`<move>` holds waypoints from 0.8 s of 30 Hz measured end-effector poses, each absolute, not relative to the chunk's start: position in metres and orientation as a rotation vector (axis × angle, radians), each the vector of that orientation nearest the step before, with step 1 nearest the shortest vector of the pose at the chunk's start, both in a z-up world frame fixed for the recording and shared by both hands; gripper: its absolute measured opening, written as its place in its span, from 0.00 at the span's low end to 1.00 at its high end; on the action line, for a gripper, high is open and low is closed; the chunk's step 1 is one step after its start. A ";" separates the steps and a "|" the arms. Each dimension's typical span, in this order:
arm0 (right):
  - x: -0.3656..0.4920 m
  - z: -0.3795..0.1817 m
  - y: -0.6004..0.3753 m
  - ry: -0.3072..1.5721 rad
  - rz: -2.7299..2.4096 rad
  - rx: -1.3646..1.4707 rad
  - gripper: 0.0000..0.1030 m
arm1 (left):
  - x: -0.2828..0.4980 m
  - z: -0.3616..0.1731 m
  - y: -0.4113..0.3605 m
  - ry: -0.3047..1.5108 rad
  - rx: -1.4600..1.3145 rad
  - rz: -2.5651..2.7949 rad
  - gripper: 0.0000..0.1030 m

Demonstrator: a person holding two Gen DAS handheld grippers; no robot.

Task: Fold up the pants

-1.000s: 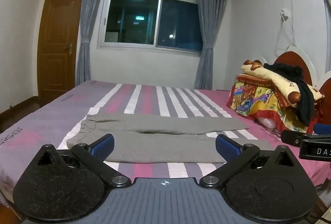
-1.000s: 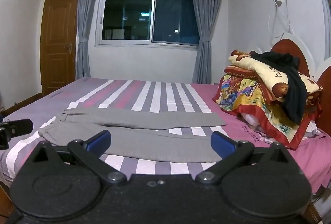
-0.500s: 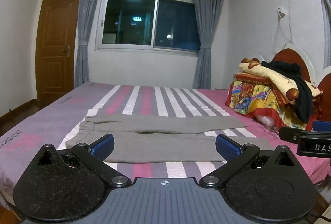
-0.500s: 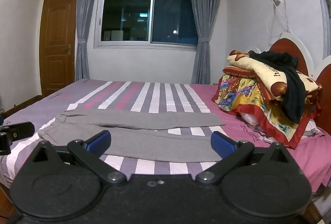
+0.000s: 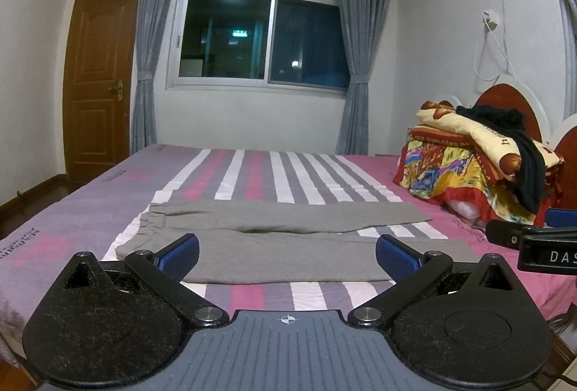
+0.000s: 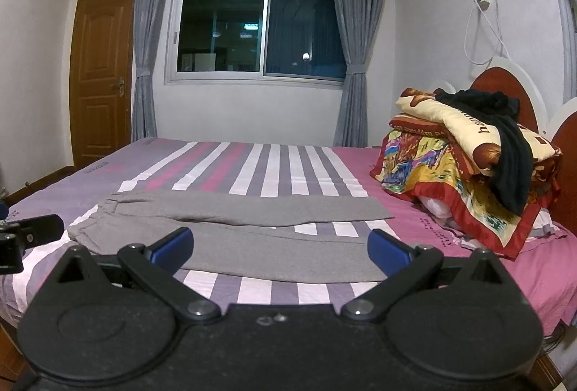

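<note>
Grey pants (image 5: 281, 239) lie flat on the striped bed, waistband at the left, both legs running right, with a gap between the leg ends. They also show in the right wrist view (image 6: 252, 232). My left gripper (image 5: 287, 255) is open and empty, held before the bed's near edge, in front of the near leg. My right gripper (image 6: 280, 252) is open and empty, also short of the pants. Part of the right gripper shows at the right edge of the left wrist view (image 5: 533, 239).
The bed (image 5: 252, 171) has a pink, purple and white striped sheet. A pile of colourful bedding with a black garment (image 6: 468, 167) sits at the headboard on the right. A window, curtains and a wooden door (image 5: 97, 84) stand behind.
Both grippers have risen and tilted up slightly; the pants sit lower in both views. The pants have not moved.
</note>
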State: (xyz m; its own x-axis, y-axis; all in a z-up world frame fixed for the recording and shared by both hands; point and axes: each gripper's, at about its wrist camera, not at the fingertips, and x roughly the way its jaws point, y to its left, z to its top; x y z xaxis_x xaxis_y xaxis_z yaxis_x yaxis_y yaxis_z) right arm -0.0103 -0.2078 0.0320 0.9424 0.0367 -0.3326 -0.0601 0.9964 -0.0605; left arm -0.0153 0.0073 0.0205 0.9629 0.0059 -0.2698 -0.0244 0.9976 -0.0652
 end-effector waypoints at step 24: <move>-0.012 0.034 -0.203 0.330 0.057 -0.071 1.00 | -0.016 0.021 0.005 0.269 -0.066 0.015 1.00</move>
State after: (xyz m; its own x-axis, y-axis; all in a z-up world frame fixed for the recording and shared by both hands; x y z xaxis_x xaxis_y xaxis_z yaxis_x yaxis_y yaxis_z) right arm -0.0115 -0.2029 0.0335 0.9444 0.0439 -0.3257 -0.0671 0.9959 -0.0605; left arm -0.0163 0.0052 0.0214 0.9640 0.0063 -0.2657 -0.0240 0.9977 -0.0635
